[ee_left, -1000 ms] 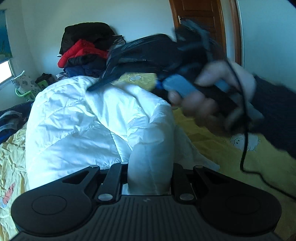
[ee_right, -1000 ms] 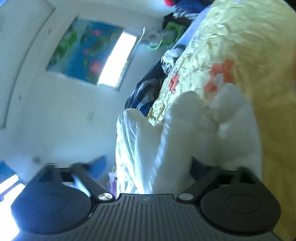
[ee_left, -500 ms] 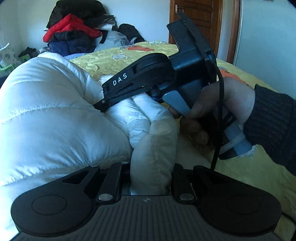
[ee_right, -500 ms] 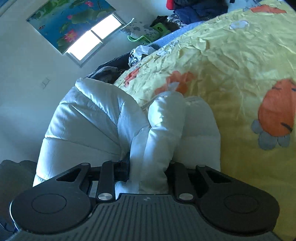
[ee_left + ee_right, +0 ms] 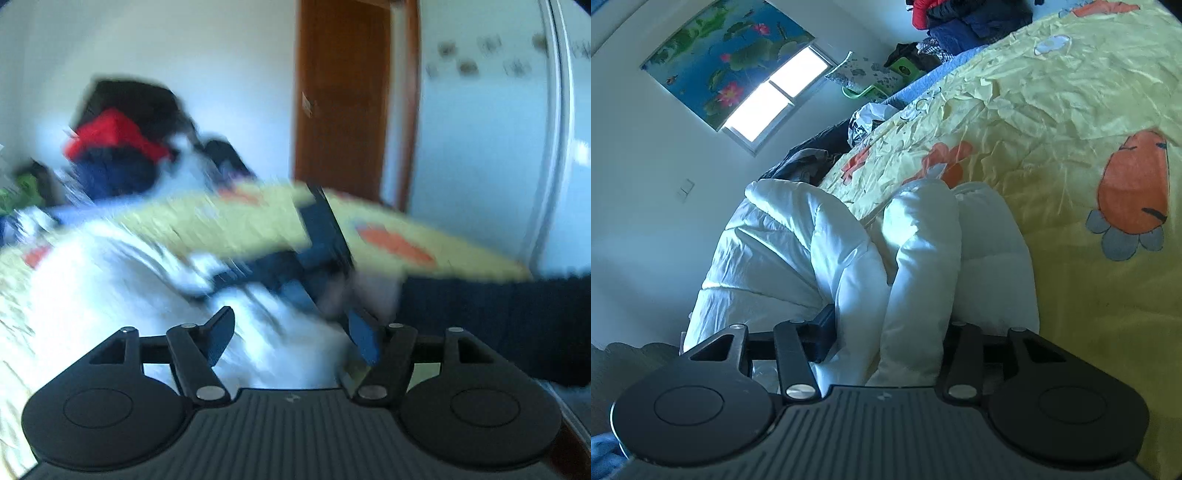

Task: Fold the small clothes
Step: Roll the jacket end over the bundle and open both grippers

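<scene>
A white puffy jacket point(image 5: 820, 251) lies folded on the yellow bedsheet point(image 5: 1052, 122). My right gripper point(image 5: 890, 332) has its jaws spread wide, with folds of the jacket bulging between them but not pinched. My left gripper point(image 5: 295, 332) is open and empty just above the jacket point(image 5: 110, 295); this view is motion-blurred. The right gripper point(image 5: 317, 258) and the hand holding it show in the left wrist view, resting on the jacket.
A pile of red, black and navy clothes point(image 5: 118, 147) sits at the far end of the bed. A brown door point(image 5: 343, 110) and a white wardrobe point(image 5: 498, 147) stand to the right. A window point(image 5: 775, 96) with a flowered blind is on the wall.
Both grippers have opened and let go of the jacket folds they were pinching. The left gripper has pulled back and is moving fast. The jacket now rests on the bed.
</scene>
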A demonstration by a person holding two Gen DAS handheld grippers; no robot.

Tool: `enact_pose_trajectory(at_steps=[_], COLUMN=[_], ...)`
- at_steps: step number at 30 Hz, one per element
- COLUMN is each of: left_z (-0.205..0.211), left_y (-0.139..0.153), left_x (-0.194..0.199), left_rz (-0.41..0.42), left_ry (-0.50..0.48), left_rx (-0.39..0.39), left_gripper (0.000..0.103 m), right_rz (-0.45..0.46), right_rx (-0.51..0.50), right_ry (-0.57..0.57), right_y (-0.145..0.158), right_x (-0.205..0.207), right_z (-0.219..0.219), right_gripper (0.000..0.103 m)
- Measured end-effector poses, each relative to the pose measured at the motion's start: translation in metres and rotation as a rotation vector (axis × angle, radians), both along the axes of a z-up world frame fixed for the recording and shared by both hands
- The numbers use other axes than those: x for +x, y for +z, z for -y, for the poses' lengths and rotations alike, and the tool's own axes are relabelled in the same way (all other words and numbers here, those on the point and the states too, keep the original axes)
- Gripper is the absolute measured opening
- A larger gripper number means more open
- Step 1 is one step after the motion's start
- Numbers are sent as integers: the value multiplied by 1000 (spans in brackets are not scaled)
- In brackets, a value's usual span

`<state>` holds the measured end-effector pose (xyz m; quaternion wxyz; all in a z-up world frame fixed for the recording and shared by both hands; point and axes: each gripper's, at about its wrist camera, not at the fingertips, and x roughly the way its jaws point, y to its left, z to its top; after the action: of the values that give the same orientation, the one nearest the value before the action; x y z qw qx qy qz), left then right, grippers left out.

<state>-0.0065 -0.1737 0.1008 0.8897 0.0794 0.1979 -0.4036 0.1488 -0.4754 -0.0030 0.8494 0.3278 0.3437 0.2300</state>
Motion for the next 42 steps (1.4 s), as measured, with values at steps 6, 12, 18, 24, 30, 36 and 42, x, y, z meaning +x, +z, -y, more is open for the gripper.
enact_pose_trajectory(at_steps=[6, 12, 18, 24, 30, 36, 42], left_z=[-15, 8, 24, 23, 15, 19, 24], left_y=[-27, -67, -81, -86, -89, -98, -102], left_x=[78, 90, 103, 106, 123, 129, 127], left_rz=[-27, 21, -9, -25, -75, -72, -63], left_ry=[312, 286, 259, 247, 241, 222, 224], left_rx=[98, 222, 223, 219, 130, 104, 110], left_gripper=[73, 82, 84, 84, 85, 87, 88], right_rz=[-13, 2, 305, 188, 89, 108, 111], right_rx=[85, 145, 103, 114, -89, -186, -128], right_ry=[-8, -198, -259, 31, 43, 71, 67], right_y=[-8, 36, 134, 111, 64, 30, 14], right_x=[0, -23, -57, 3, 66, 74, 85], right_z=[8, 44, 41, -47, -73, -73, -62], right_gripper=[54, 63, 103, 95, 88, 84, 81])
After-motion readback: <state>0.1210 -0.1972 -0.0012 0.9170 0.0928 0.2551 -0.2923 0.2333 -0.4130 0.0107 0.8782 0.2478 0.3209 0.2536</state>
